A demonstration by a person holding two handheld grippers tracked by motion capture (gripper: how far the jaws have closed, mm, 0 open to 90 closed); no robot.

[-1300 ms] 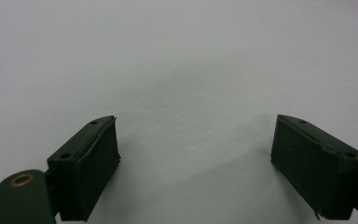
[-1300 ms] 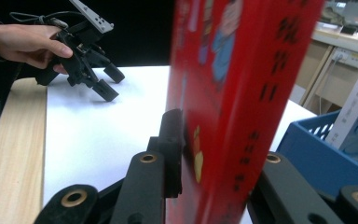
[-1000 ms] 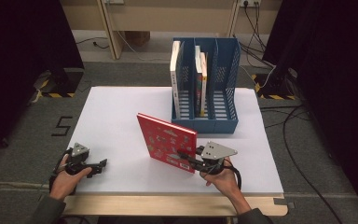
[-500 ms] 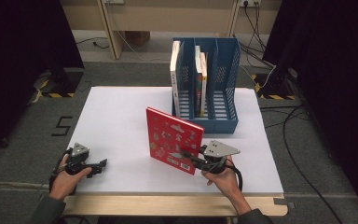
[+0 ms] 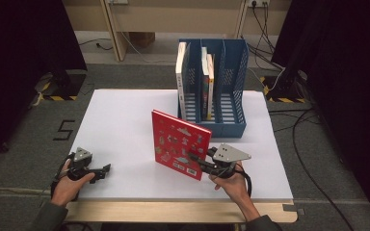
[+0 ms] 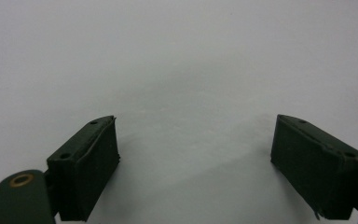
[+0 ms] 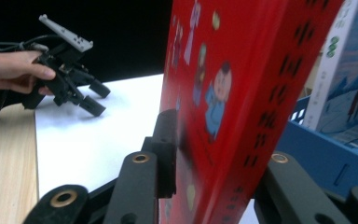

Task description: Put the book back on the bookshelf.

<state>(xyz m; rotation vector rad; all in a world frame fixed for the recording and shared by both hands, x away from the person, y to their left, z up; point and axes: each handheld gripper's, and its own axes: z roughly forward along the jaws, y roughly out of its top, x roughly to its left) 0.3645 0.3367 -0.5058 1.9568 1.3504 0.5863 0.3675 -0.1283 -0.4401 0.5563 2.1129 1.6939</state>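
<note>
Since the earlier frame the red book [image 5: 180, 150] stands more upright in the right tongs [image 5: 196, 161], whose jaws have just been opening around its lower corner. The right gripper view shows it between them; easing off slowly should keep it standing. The left tongs [image 5: 107, 169] rest wide, empty, on the bench [image 5: 120, 120].

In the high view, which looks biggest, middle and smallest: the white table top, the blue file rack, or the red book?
1. white table top
2. blue file rack
3. red book

The book stands nearer the camera than the rack, yet still looks smaller.
</note>
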